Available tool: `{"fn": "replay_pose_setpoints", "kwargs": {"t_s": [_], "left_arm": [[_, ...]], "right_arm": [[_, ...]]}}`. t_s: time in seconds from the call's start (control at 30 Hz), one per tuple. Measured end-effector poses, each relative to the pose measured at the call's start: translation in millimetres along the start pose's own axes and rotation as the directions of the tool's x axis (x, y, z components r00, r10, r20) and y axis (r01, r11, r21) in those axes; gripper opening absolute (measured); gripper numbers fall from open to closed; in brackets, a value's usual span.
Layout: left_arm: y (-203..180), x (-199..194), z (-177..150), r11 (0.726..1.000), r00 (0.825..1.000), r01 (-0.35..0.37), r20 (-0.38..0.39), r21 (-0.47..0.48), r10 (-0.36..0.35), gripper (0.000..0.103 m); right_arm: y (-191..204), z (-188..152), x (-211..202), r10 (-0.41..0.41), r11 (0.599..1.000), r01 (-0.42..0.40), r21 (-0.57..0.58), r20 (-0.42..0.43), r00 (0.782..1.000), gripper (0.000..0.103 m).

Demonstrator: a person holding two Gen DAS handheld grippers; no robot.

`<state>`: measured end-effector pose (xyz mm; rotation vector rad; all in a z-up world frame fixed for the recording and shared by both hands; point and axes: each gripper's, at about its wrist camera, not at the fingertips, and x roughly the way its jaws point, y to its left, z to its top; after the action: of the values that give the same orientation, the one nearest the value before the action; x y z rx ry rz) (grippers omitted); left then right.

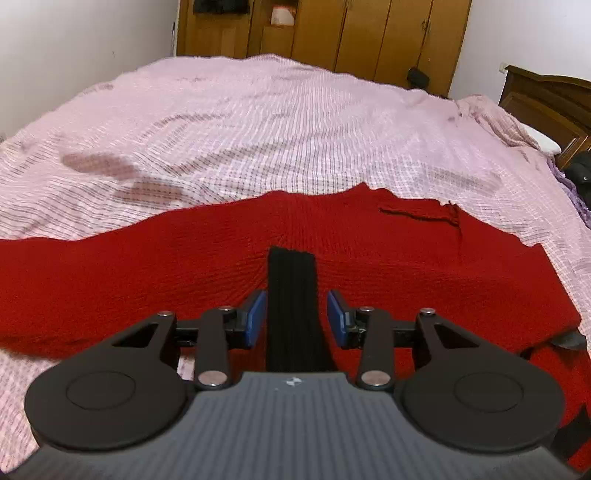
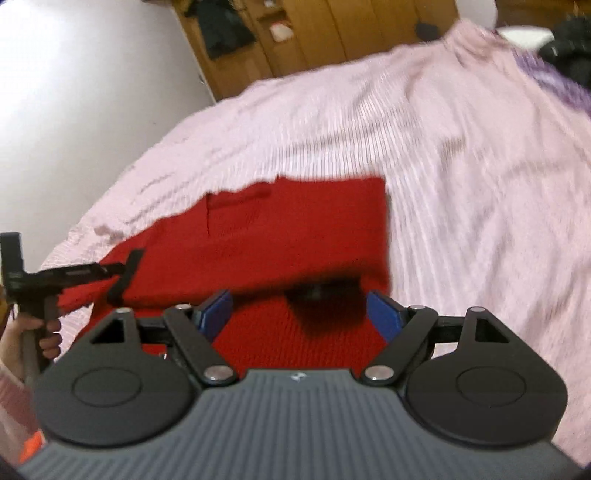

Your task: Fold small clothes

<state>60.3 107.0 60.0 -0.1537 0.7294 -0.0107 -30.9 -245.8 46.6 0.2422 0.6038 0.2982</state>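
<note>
Left wrist view: the left gripper hangs over a red knit sweater spread flat on a bed with a pink checked bedspread. Its blue pads stand partly apart, a moderate gap, and between them runs a black ribbed band that looks like trim of the garment; there is a sliver of space on each side of the band, so the pads are not pressing on it and nothing is gripped. The sweater stretches across the whole near width of the view, one part trailing off to the left edge, its far hem wavy, a seam or slit toward the right. Beyond the bed a wooden wardrobe lines the far wall, a dark wooden headboard at far right with dark clothing piled near it. Right wrist view, motion-blurred: at far left a hand in a pink sleeve holds the other tool by its handle, its black fingers reaching over the sweater's left edge. The right gripper sits above the near middle of the sweater, jaws wide apart, blue pads well clear of each other, holding nothing; only its dark shadow falls on the cloth between them. The garment here shows a folded rectangular panel with a straight right edge, bedspread to the right of it.
</note>
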Motion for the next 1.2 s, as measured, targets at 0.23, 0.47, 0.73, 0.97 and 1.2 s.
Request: {"fn": "replay_pose_setpoints", "kwargs": {"t_s": [0.23,0.47,0.73,0.97,1.2], "left_arm": [[9,40,2,0.998,0.997,-0.001,-0.079,-0.069,-0.004,0.047],[17,52,8,0.99,0.994,0.017,-0.102,-0.143,-0.032,0.049],[1,54,8,0.998,0.996,0.026,-0.083,-0.056,-0.031,0.053],[2,44,10,0.994,0.998,0.058,-0.008,-0.091,-0.059,0.017],[-22,24,27,0.999,0.993,0.021,0.118,0.025,-0.023,0.015]], "right_arm": [[-38,31,62,-0.073,0.994,0.073,0.077,-0.001,0.997,0.082],[-55,35,120,-0.078,0.991,0.083,0.102,-0.051,0.996,0.081],[-47,39,133,-0.062,0.996,0.066,0.067,-0.052,0.997,0.082],[-60,48,141,0.015,0.982,-0.011,0.19,-0.022,1.0,0.083],[-60,52,142,-0.031,0.976,0.02,0.217,0.05,0.998,0.019]]}}
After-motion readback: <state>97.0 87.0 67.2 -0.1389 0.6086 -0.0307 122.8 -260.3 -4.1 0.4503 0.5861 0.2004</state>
